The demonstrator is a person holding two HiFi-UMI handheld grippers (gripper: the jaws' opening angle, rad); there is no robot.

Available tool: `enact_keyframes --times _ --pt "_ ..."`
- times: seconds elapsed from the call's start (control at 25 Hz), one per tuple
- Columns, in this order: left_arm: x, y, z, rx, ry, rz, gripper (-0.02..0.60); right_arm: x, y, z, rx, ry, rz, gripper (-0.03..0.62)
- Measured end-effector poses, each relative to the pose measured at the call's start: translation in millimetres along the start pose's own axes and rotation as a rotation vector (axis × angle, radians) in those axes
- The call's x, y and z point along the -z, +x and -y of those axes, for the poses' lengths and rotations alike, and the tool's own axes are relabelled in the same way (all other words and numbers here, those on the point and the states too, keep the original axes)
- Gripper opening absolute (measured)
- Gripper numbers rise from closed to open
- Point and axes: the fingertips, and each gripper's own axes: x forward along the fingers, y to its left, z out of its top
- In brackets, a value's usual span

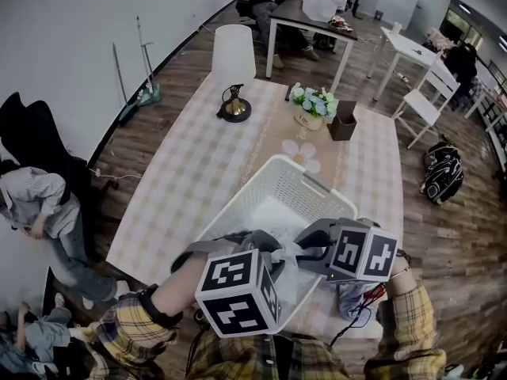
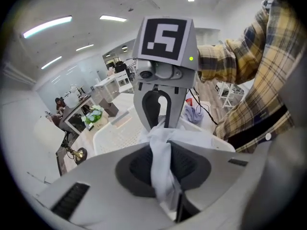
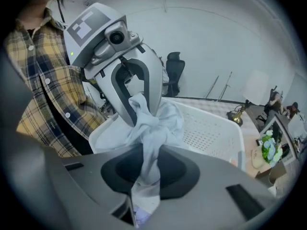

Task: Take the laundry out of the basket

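A white perforated laundry basket (image 1: 273, 182) stands on the near end of the checked table. Over its near rim, both grippers hold one pale white garment (image 1: 290, 258) bunched between them. My left gripper (image 1: 269, 248), under its marker cube, is shut on the cloth (image 2: 160, 169), which runs up out of its jaws to the other gripper facing it. My right gripper (image 1: 307, 244) is also shut on the cloth (image 3: 147, 159), a twisted strand hanging through its jaws. The basket (image 3: 213, 128) lies behind and below the garment. Its floor looks bare where visible.
On the table (image 1: 178, 176) beyond the basket stand a white lamp (image 1: 234, 66), a flower pot (image 1: 311, 107) and a brown box (image 1: 343, 122). A bluish cloth with cables (image 1: 356, 301) lies by my right arm. People sit at a dark far table; a backpack (image 1: 441, 172) is on the floor.
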Motion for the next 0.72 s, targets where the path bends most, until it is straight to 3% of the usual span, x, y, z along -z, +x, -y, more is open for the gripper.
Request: enact_keyframes --times 0.44,0.72 --pt "-111 -1 9 -0.068 -0.011 0.172 0.095 46 -93 -7 0.169 0.067 0.138 0.107" --pt "-178 19 32 -0.115 0.032 0.210 0.094 98 -142 -18 0.265 0.097 0.197 0.107"
